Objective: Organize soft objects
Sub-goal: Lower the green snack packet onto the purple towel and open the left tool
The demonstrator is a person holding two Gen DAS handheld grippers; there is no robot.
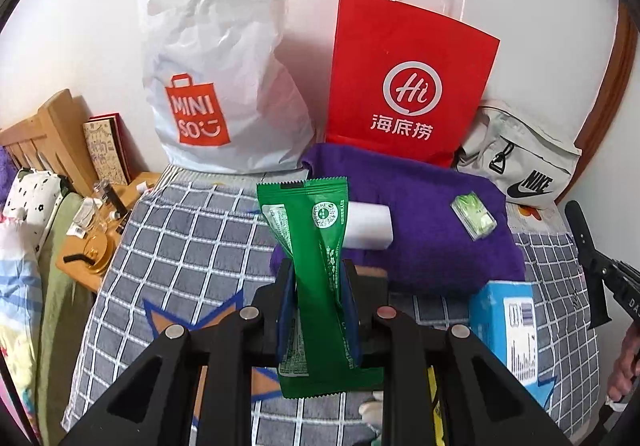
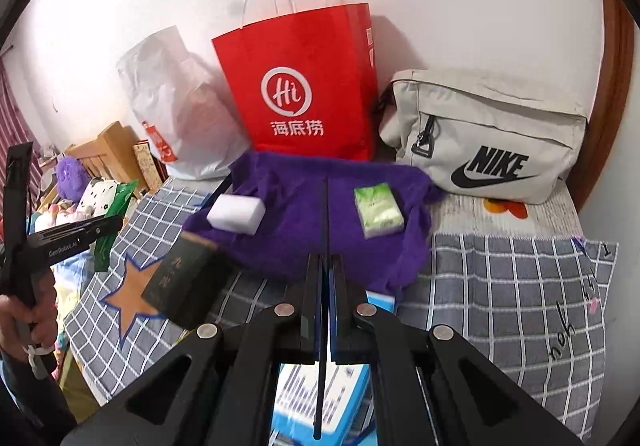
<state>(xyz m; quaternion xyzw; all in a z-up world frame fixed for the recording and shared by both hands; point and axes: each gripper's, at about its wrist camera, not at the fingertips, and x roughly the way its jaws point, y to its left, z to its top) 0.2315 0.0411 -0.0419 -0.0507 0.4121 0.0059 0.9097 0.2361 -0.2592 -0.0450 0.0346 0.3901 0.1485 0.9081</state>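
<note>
- clamping a green snack packet (image 1: 320,270) upright between its pads, the left gripper (image 1: 318,286) holds it above a grey checked blanket (image 1: 176,246) on a bed.
- standing against the white wall at the far left is a white miniso plastic bag (image 1: 224,86), its foot on the blanket's far edge.
- just right of it stands a red haidilao paper bag (image 1: 408,86) with white cord handles.
- spread in front of both bags is a purple towel (image 1: 432,238); on it lie a white sponge block (image 2: 236,215) to the left and a green tissue pack (image 2: 378,209) to the right, well apart.
- a dark box (image 2: 186,286) sits near the towel's left corner, over an orange star printed on the blanket.
- a light blue carton (image 1: 508,326) lies at the towel's near edge, below the right gripper (image 2: 327,274), whose jaws are pressed together with nothing between them.
- leaning on the wall at the far right is a beige nike waist bag (image 2: 488,134), beside the red bag.
</note>
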